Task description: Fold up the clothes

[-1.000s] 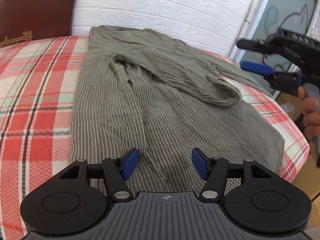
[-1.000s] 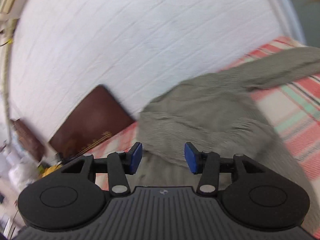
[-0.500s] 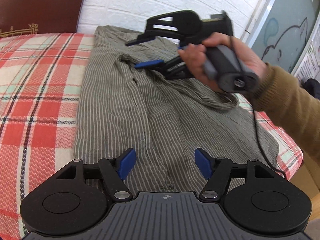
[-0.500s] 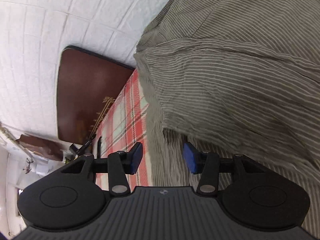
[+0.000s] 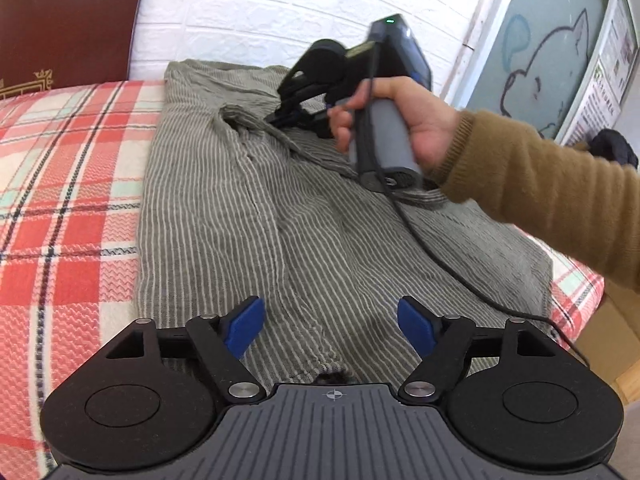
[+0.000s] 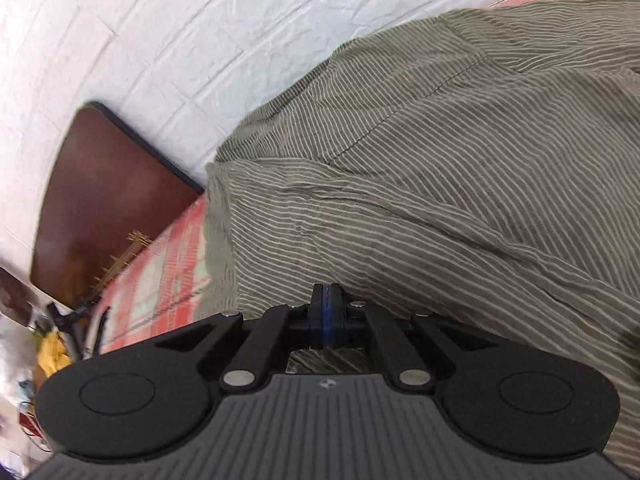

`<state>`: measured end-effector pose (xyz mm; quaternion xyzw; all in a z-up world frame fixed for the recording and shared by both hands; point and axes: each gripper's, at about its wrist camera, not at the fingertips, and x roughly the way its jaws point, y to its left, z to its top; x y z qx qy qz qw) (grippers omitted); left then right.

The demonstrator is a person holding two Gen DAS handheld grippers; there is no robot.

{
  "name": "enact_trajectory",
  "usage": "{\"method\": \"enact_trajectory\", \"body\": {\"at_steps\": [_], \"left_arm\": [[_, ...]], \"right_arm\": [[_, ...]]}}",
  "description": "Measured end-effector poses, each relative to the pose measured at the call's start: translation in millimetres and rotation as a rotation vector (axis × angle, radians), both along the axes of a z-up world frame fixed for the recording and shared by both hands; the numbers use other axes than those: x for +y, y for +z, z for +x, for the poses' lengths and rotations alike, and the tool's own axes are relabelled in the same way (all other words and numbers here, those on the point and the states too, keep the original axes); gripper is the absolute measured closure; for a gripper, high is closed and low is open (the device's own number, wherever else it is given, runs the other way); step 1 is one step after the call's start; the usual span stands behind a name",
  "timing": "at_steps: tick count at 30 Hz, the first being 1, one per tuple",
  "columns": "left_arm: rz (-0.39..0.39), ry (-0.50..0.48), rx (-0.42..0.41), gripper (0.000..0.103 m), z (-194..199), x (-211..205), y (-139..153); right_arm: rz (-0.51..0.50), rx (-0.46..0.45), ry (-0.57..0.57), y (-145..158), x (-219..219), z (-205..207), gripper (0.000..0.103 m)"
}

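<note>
Hovering just above the near hem, the left gripper (image 5: 331,328) has its blue pads spread wide with nothing between them. Beneath it lies the striped garment (image 5: 248,216), a thin, crinkled grey-green cloth with fine pale stripes, spread on a plaid cover (image 5: 60,200) of red, cream and mint checks with a woven zigzag texture. The garment's long axis runs away from the left camera, from the hem close by toward the collar end at the wall, and a sleeve is folded diagonally across its upper part. A black cable (image 5: 440,256) trails over the cloth on the right. Farther on, a hand (image 5: 404,120) in a mustard knitted sleeve (image 5: 540,192) grips the right gripper (image 5: 288,114), which reaches across the cloth and covers part of the folded sleeve. In the right wrist view the right gripper's pads (image 6: 327,316) are pressed together at a fold's edge; whether cloth is caught between them cannot be told. Beyond stand a dark reddish-brown headboard (image 5: 68,20), smooth and rounded at its corner, and a white brick-patterned wall (image 5: 280,4).
</note>
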<state>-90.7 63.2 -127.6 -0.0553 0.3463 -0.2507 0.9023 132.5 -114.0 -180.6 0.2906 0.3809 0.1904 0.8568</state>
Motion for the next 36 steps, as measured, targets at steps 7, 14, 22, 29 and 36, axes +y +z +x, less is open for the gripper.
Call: {"method": "enact_trajectory", "body": {"at_steps": [7, 14, 22, 29, 36], "left_arm": [[-0.025, 0.268, 0.004, 0.018, 6.1, 44.5, 13.0], [-0.132, 0.324, 0.109, 0.020, 19.5, 60.8, -1.4], [-0.075, 0.255, 0.133, 0.100, 16.0, 53.8, -3.0], [-0.061, 0.243, 0.125, 0.062, 3.6, 59.6, -4.8], [-0.079, 0.215, 0.133, 0.041, -3.8, 68.4, -4.3]], "right_arm": [[-0.154, -0.096, 0.069, 7.5, 3.6, -9.9, 0.058], [-0.402, -0.168, 0.175, 9.9, 23.9, -15.6, 0.059], [-0.657, -0.233, 0.294, 11.5, 44.2, -20.6, 0.099], [-0.594, -0.137, 0.371, 10.7, 32.5, -11.9, 0.074], [-0.387, -0.156, 0.316, 69.2, 9.3, 14.9, 0.058]]}}
